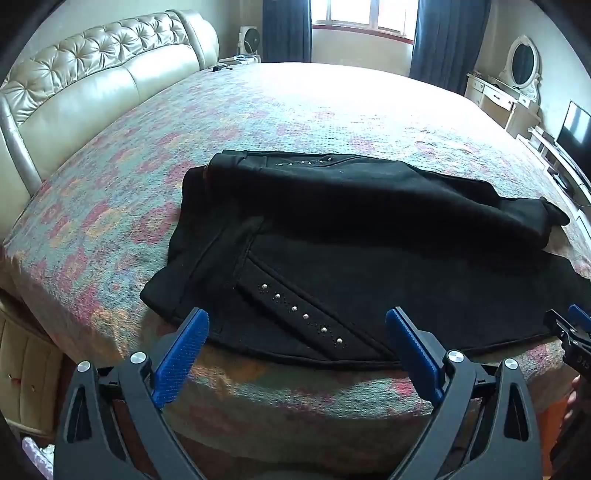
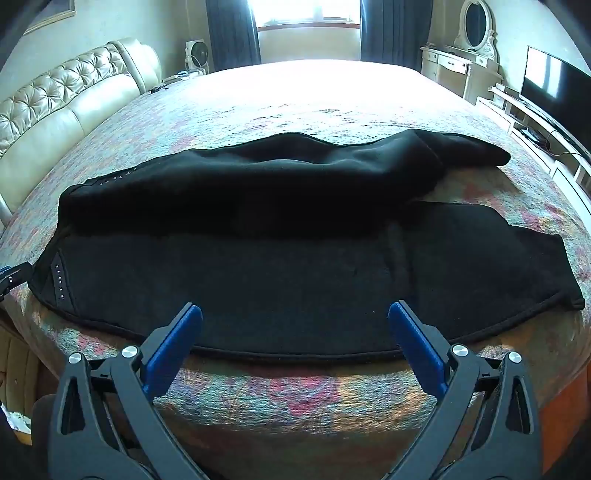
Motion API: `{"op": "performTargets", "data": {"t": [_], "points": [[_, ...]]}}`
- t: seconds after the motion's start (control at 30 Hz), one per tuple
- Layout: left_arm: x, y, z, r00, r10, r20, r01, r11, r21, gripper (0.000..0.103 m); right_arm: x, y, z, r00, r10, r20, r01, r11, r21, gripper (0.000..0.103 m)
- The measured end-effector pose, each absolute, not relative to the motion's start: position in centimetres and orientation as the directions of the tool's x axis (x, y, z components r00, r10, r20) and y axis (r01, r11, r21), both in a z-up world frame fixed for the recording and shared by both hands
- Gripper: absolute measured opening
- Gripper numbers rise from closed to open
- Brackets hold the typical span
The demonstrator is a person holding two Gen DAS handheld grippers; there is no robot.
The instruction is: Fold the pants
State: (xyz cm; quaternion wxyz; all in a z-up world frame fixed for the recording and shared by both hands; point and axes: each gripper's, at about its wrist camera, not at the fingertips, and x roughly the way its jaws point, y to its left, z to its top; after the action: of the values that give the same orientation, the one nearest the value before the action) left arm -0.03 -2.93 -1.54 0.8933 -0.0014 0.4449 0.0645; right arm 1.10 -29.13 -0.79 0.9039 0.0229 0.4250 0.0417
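Observation:
Black pants [image 1: 332, 236] with studded pocket trim lie across the near part of the bed [image 1: 258, 122], waist to the left, legs to the right. The far leg is folded over onto the near one. In the right wrist view the pants [image 2: 295, 266] fill the middle. My left gripper [image 1: 297, 321] is open and empty, just above the near edge at the waist and pocket. My right gripper [image 2: 294, 315] is open and empty, above the near hem of the leg. The right gripper also shows at the right edge of the left wrist view [image 1: 570, 328].
The bed has a patterned pink and green cover [image 2: 295, 391]. A tufted cream headboard [image 1: 92, 81] runs along the left. A dresser with an oval mirror [image 2: 469, 55] and a TV [image 2: 554, 85] stand at the right. A window with dark curtains [image 1: 362, 22] is at the back.

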Motion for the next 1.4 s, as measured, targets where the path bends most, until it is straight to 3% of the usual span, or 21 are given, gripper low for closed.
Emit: {"op": "performTargets", "data": {"t": [0.2,1.4], "points": [[0.4,-1.8,0.3,0.581,0.087,-0.81,-0.148,0.989,0.0,0.095,1.2,-29.3,-0.9,0.63,0.094,-0.771,-0.05,0.995,0.081,0.101],[0.2,-2.1,0.6,0.578,0.091,-0.811,-0.14,0.99,0.012,0.095,1.4,-29.4,-1.3,0.617,0.108,-0.779,-0.039,0.994,0.106,0.101]]}}
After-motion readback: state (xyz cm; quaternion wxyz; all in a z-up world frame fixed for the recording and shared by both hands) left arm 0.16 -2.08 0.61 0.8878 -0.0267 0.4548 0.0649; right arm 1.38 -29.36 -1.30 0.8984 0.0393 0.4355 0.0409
